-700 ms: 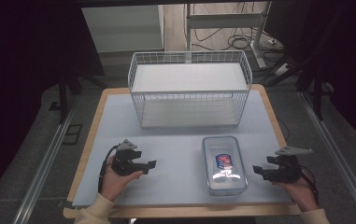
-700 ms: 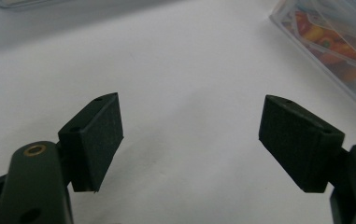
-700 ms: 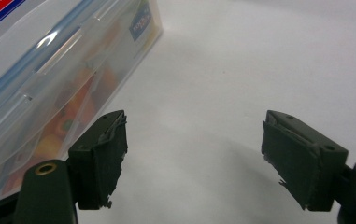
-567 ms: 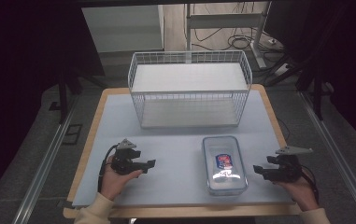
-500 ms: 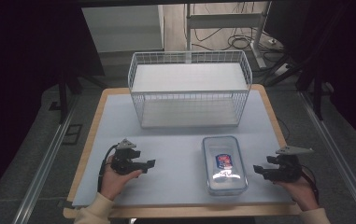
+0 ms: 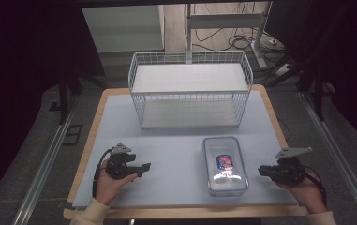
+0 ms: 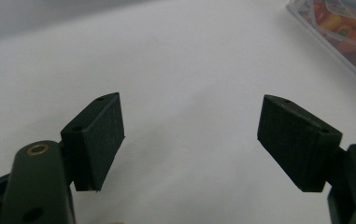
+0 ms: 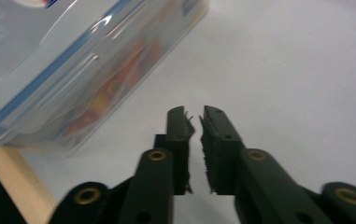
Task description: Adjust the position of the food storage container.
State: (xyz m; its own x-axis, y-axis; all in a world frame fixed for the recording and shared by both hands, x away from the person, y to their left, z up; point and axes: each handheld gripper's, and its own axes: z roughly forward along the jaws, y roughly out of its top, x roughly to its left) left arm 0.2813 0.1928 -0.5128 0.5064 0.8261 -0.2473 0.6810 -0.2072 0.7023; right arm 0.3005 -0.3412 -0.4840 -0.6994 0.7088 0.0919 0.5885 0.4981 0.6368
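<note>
Clear-lidded plastic food container point(image 6: 225, 165) lies flat on the pale table mat point(image 6: 176, 154), in front of the wire basket point(image 6: 190, 89) and between the grippers; it looks rigid, smooth, probably slippery, best pinched across its rim. Left gripper point(image 6: 141, 168) gapes wide and empty; right gripper point(image 6: 263, 170) is nearly closed on nothing. Colourful contents show through the wall in the right gripper view; the high view shows its label.
</note>
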